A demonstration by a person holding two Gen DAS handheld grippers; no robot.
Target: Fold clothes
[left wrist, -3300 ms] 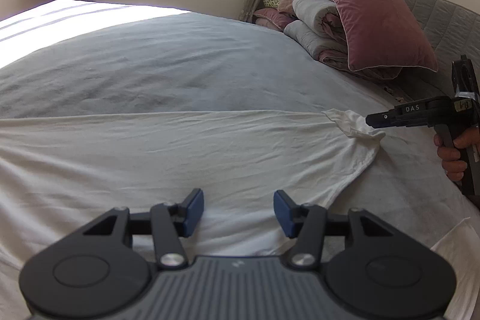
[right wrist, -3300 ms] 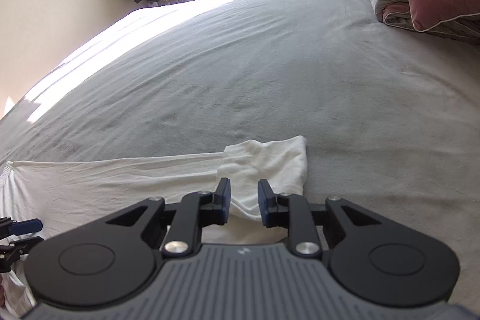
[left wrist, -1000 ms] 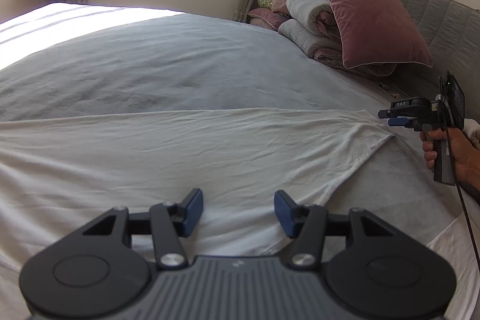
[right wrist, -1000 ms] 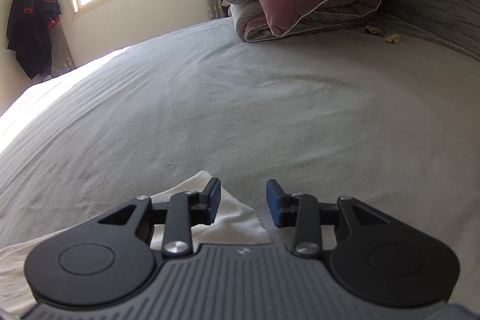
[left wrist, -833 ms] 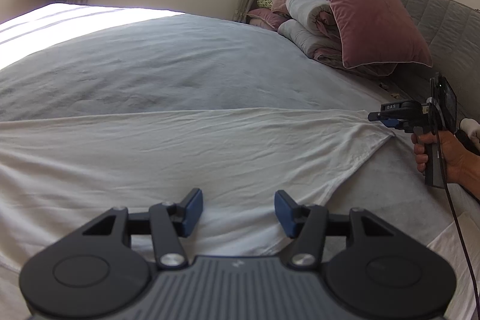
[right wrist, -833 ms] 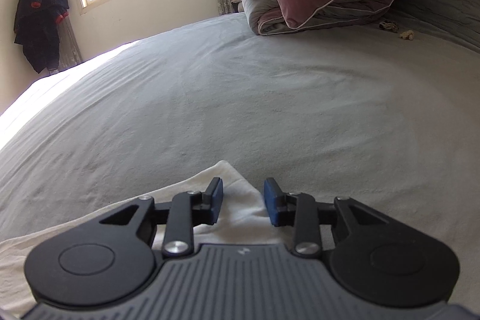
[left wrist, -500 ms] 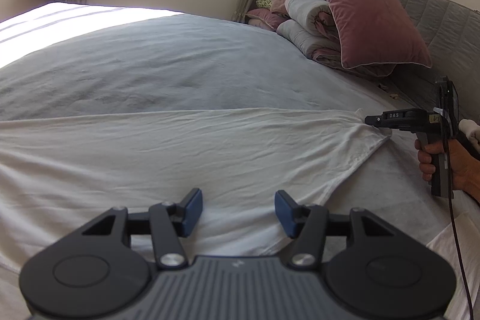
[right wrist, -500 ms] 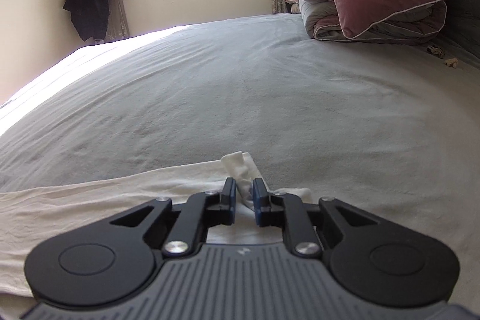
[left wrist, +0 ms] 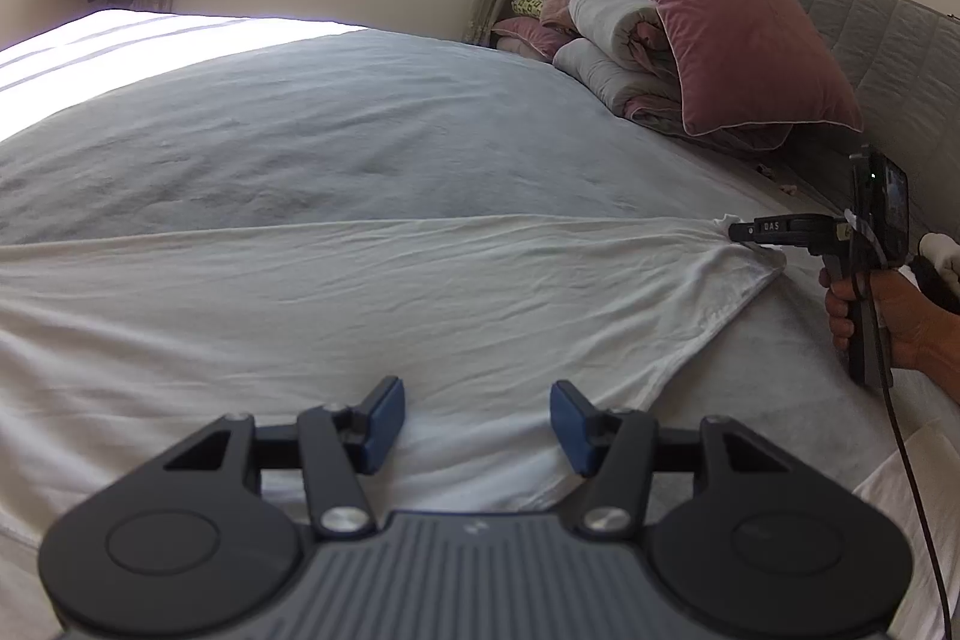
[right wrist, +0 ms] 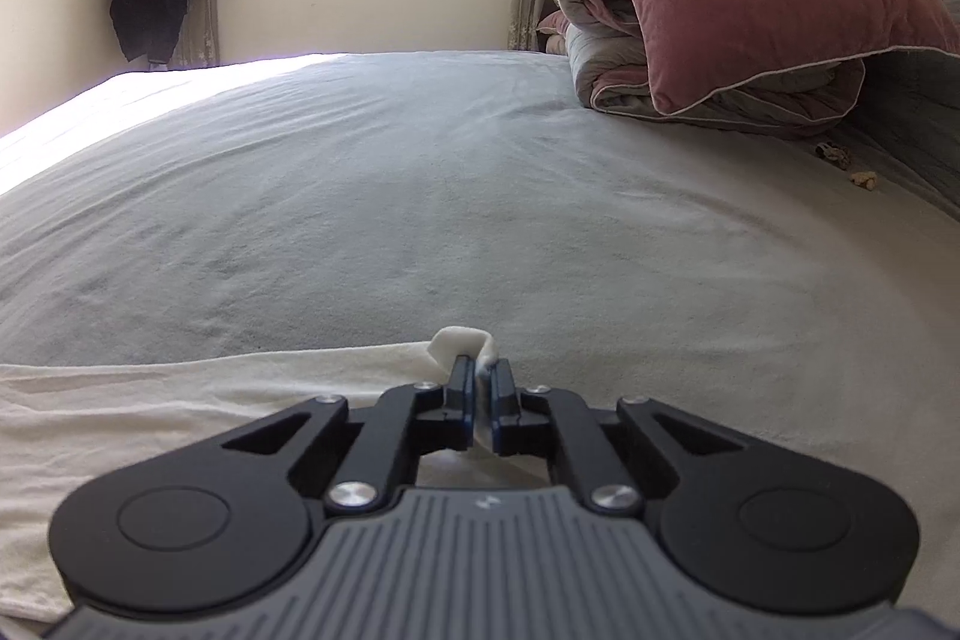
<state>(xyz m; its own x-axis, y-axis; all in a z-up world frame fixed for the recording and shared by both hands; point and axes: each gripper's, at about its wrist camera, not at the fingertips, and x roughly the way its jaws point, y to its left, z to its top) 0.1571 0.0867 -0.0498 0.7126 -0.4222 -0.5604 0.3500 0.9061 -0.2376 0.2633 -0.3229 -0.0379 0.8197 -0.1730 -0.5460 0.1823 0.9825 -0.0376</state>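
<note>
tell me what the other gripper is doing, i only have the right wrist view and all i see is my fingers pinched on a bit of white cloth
Observer: The left gripper is open, its blue fingers spread wide above the white shirt, gripping nothing.
Operator: is it near my corner
Observer: No. Your right gripper holds the shirt's far right corner; the left one hovers over the near edge, toward the middle.
Operator: how does the cloth look from there
Observer: It is spread wide across the grey bed, pulled to a point where your fingers pinch it, with light wrinkles.
Operator: anything beside my hand
Observer: Your hand grips the handle, and a black cable trails down from it over the bed.
</note>
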